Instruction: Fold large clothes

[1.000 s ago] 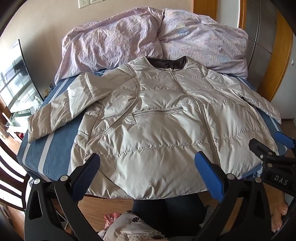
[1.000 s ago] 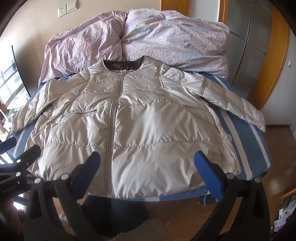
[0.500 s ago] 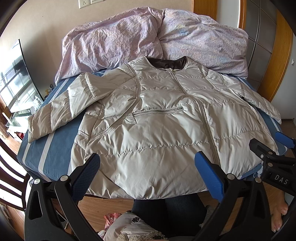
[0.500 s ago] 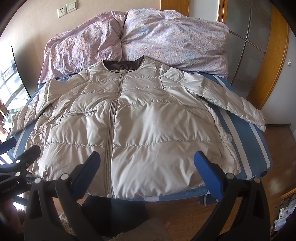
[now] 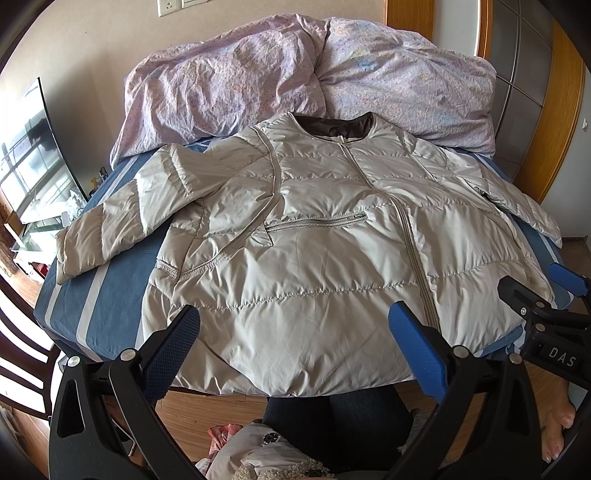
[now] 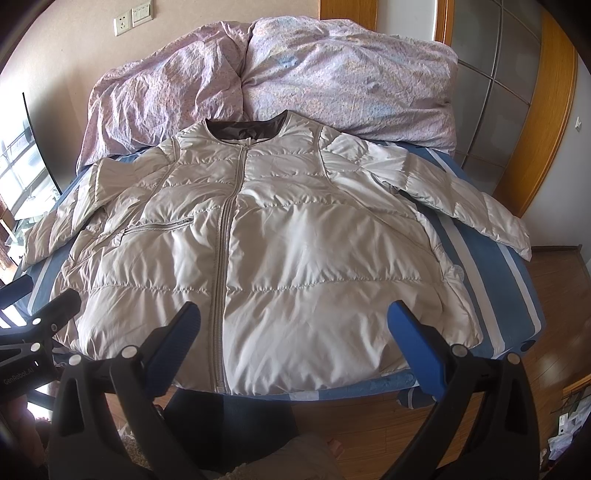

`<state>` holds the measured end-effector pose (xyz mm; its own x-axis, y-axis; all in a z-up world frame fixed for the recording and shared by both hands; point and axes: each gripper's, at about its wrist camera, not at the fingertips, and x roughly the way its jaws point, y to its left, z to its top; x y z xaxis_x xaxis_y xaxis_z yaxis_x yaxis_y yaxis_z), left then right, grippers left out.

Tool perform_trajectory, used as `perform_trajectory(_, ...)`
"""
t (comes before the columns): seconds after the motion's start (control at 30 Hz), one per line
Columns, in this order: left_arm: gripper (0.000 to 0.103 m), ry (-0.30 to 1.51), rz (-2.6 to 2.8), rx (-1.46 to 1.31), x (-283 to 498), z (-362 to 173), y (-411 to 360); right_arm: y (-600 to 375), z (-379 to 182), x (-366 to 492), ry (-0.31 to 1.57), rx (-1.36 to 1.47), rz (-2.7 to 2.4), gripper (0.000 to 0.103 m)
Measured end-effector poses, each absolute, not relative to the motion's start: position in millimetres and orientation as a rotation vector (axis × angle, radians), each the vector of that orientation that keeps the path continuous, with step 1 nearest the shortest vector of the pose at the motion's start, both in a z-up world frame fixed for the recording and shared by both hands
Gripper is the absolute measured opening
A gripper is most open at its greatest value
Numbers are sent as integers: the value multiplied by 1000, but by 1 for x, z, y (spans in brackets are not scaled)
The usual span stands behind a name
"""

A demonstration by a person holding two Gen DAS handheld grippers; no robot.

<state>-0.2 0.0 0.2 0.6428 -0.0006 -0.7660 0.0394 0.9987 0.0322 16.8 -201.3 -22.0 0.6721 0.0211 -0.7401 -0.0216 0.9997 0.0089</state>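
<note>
One beige puffer jacket (image 5: 332,258) lies zipped and spread flat on the blue striped bed (image 5: 110,295), straight ahead of both tongs. The left gripper (image 5: 295,343) and right gripper (image 6: 291,339) both gape wide, holding nothing, at its hem. Beyond its collar lies one bunched lilac duvet (image 6: 295,81).

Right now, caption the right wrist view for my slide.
Open right gripper hovers above the hem of a zipped beige puffer jacket spread flat on a blue-striped bed.

Beige painted wall (image 6: 55,44) with white socket plate (image 6: 123,25). Wood plank floor (image 6: 561,314). Orange-wood-framed frosted panel doors (image 6: 495,92) at right. Crumpled lilac floral duvet (image 6: 332,77) heaped on blue-and-white striped bed (image 6: 480,258). Daylight from left.
</note>
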Motion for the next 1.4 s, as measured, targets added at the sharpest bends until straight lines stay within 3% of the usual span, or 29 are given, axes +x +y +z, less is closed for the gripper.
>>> perform_trajectory(1.4, 102, 872, -6, 36, 7, 1, 7, -225, -26, 28, 832, 104, 7, 101)
